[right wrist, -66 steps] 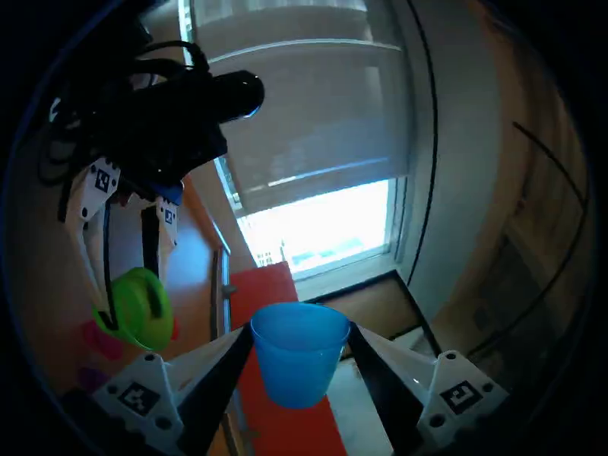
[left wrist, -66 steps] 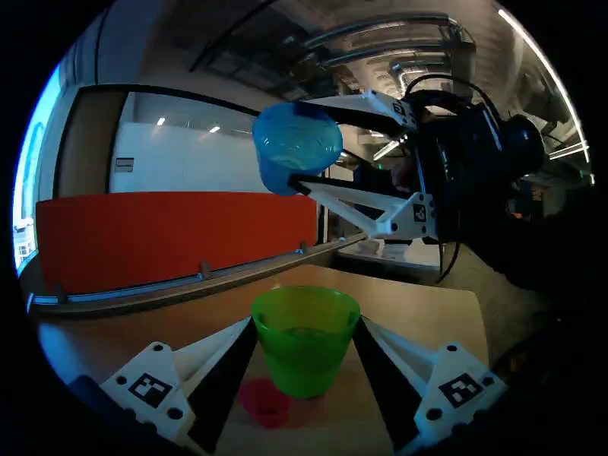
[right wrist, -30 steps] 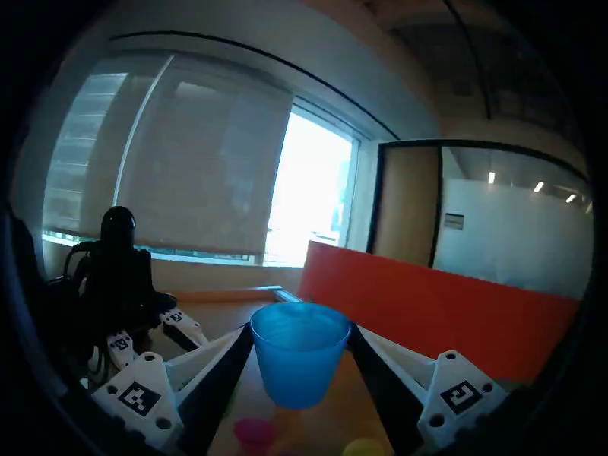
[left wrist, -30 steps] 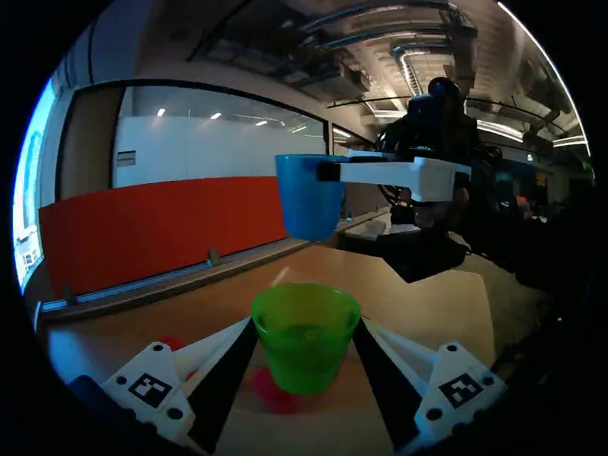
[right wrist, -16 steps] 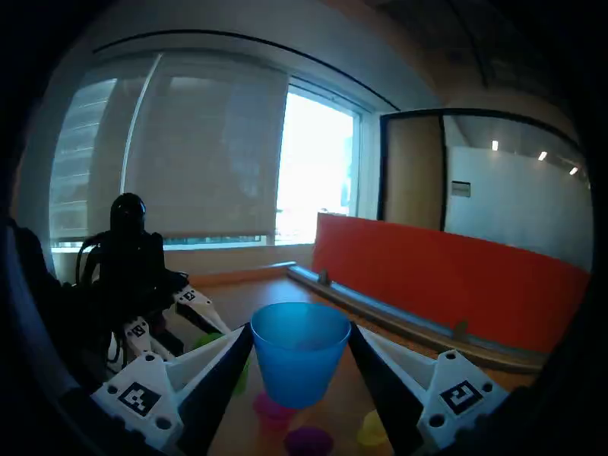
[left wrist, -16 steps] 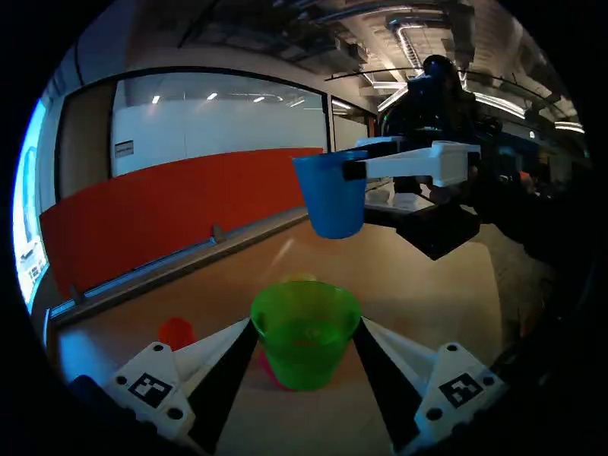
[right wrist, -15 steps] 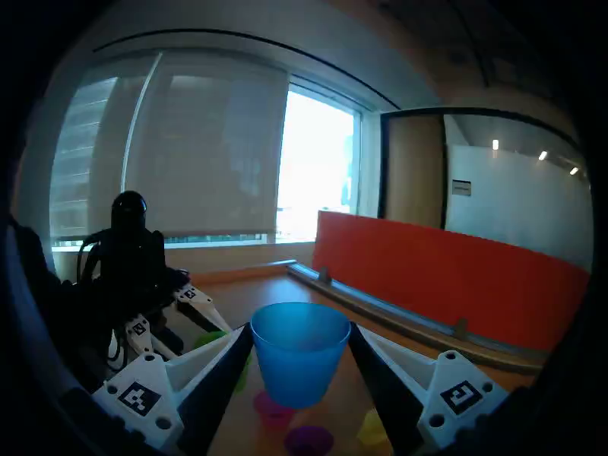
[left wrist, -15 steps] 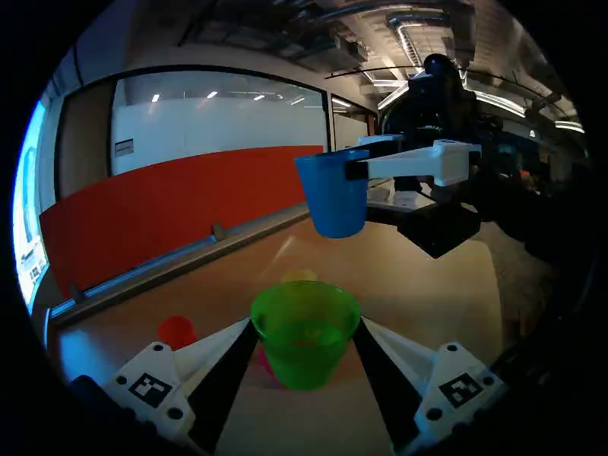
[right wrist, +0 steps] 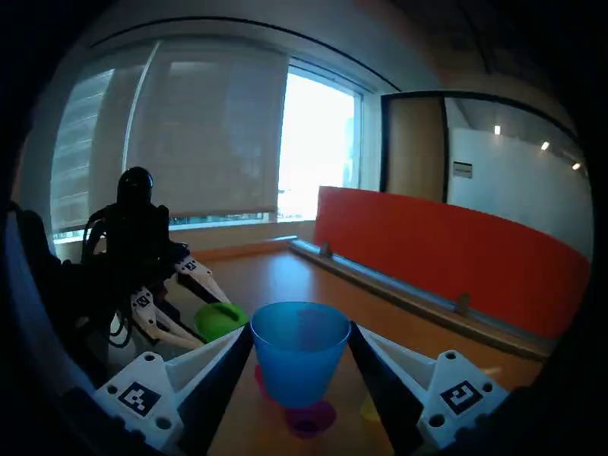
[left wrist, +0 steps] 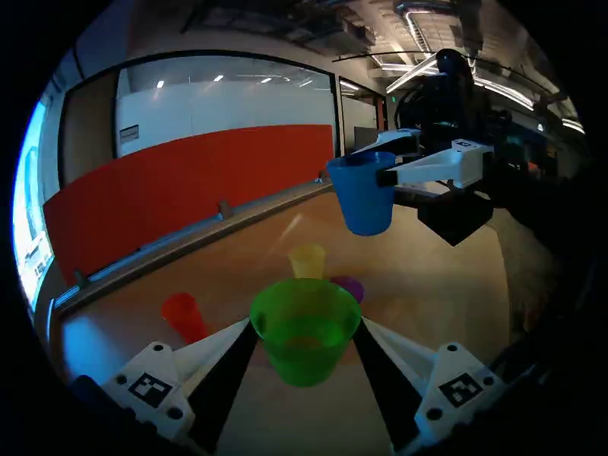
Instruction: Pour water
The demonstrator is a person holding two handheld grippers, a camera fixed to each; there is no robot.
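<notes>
Markers [left wrist: 149, 389] tag hand-held grippers [left wrist: 304, 323] [right wrist: 299, 328] clamping green cup [left wrist: 305, 346] and blue cup [right wrist: 299, 365].

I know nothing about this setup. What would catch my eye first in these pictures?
Two bright cups stand out: a green cup gripped in the left tongs in the foreground, and a blue cup held upright above the wooden table in the right tongs. Behind them runs a long orange-red partition.

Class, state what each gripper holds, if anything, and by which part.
The left gripper holds the green cup, one finger on each side of its wall below the rim. The right gripper holds the blue cup likewise.
</notes>
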